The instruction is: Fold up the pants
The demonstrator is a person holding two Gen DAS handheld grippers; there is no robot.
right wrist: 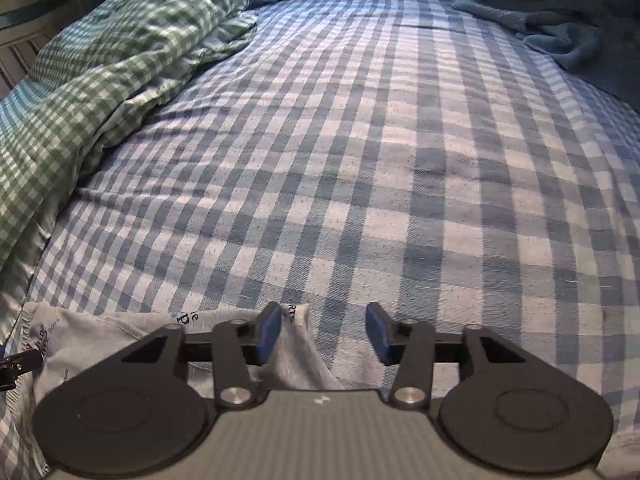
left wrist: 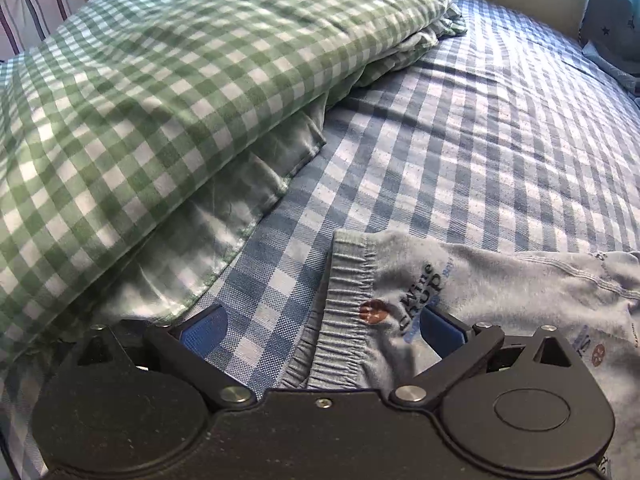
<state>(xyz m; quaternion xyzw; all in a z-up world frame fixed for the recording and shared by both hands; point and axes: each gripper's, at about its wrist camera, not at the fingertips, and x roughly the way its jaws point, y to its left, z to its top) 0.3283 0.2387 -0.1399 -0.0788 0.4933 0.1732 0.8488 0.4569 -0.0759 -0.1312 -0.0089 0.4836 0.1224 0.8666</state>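
Observation:
Light grey pants (left wrist: 500,292) with printed text and small brown motifs lie on the blue checked bed sheet (left wrist: 480,140). Their ribbed waistband (left wrist: 344,312) runs between the wide-open jaws of my left gripper (left wrist: 320,328); its right pad rests on the grey cloth, its left pad on the sheet. In the right wrist view the pants (right wrist: 96,332) lie at the lower left. My right gripper (right wrist: 324,332) is open, with a raised fold of the grey cloth (right wrist: 304,344) beside its left pad and checked sheet under the rest of the gap.
A bulky green checked duvet (left wrist: 140,100) is heaped along the left side of the bed, also in the right wrist view (right wrist: 112,64). A blue blanket (right wrist: 560,28) lies at the far right corner. A headboard runs along the far edge.

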